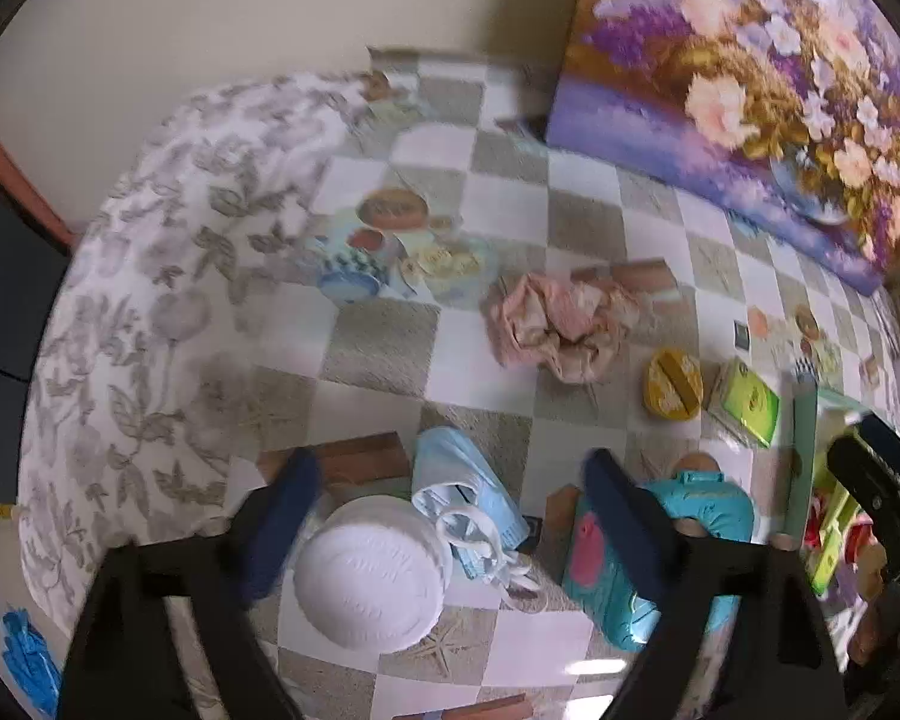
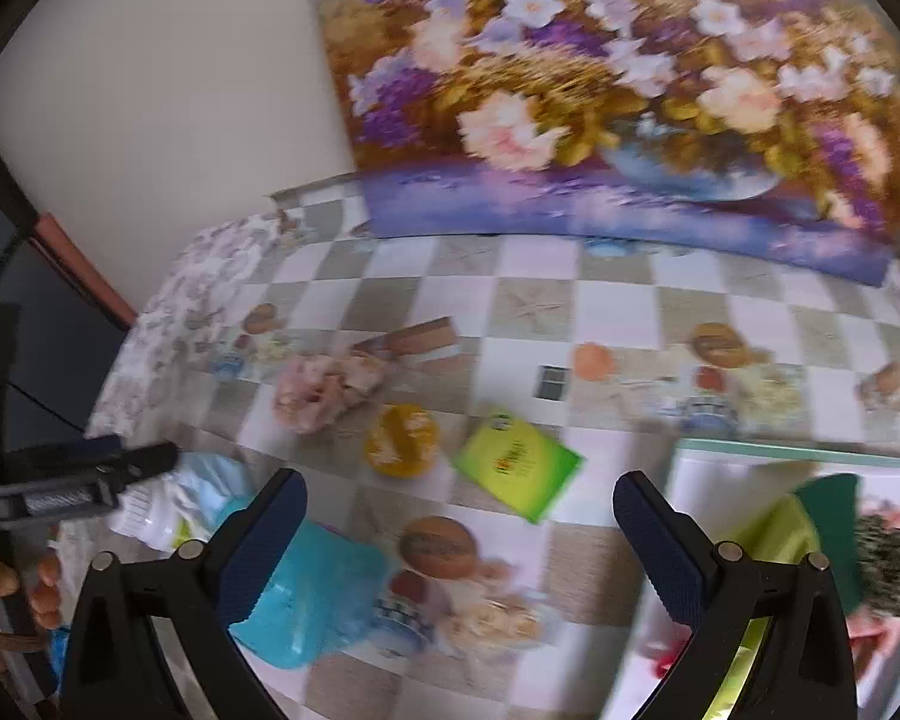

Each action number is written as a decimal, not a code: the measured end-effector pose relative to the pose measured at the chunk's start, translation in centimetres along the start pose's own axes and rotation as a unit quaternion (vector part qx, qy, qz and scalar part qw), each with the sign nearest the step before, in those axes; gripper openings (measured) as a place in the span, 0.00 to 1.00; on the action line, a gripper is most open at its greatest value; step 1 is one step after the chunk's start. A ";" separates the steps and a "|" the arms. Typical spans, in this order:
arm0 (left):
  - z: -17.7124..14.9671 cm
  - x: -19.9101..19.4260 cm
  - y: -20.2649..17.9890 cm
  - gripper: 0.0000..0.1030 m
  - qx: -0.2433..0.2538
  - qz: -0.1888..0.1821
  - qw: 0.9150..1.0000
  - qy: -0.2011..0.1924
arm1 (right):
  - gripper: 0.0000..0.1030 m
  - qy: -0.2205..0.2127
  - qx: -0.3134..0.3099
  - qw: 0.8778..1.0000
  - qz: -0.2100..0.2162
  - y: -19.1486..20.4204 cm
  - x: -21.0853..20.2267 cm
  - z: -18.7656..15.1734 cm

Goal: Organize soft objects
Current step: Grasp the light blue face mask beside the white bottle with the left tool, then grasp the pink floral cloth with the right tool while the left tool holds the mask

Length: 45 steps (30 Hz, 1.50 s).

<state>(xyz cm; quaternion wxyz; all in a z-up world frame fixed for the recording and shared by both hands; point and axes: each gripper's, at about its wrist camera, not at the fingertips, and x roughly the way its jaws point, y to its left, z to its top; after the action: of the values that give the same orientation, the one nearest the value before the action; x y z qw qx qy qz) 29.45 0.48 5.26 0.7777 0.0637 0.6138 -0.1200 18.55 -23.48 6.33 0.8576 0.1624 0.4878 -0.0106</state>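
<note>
On the checked table [image 1: 600, 210], under the spread left claw [image 1: 450, 474], lie two pale things between its fingers: one white round soft piece [image 1: 369, 573] and one light blue garment [image 1: 468, 480] with white laces, touching each other. The claw's fingers stand apart and press on neither. One turquoise pouch [image 1: 624, 576] with a pink patch sits partly behind its right finger. Farther off lies one crumpled pink cloth [image 1: 558, 324], then one round yellow sponge [image 1: 672, 384] and one green packet [image 1: 747, 402] side by side, near each other but apart. The right claw [image 2: 459, 501] is also wide apart and empty, hanging above the table between the pouch and one white bin [image 2: 720, 468] holding green and patterned pieces; what they are is blurred. One flower painting [image 2: 600, 78] leans at the table's back edge. A hand [image 2: 24, 588] grips the left claw's handle.
</note>
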 end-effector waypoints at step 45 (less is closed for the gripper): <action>-0.4 6.8 -2.2 0.26 0.168 -0.001 0.977 0.135 | 0.31 0.133 -0.134 0.979 0.072 7.2 14.7 4.4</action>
<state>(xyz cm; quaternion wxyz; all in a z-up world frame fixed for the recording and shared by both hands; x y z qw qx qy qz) 30.01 -2.25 -1.33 0.6657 0.2083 0.6844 -0.2123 31.17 -15.83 -2.05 0.7978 0.0808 0.5811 0.1387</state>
